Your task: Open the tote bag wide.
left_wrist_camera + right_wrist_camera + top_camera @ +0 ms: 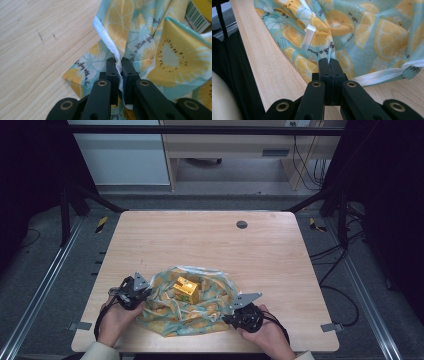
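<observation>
A light blue bag printed with lemon and kiwi slices (pixel 187 307) lies spread on the near middle of the wooden table (pixel 210 245). A yellow carton (pixel 186 289) stands inside its open mouth. My left gripper (pixel 141 292) is shut on the bag's white-edged rim (pixel 119 65) at the bag's left side. My right gripper (pixel 231 312) is shut on the fabric (pixel 329 61) at the bag's right side, near the table's front edge. A corner of the carton (pixel 200 12) with a barcode peeks in at the top right of the left gripper view.
A small round grey grommet (pixel 242 224) sits in the tabletop near the far edge. Metal rails (pixel 45 285) run along both sides of the table. The table's front edge (pixel 252 62) lies close to my right gripper, with the person's dark clothing just beyond it.
</observation>
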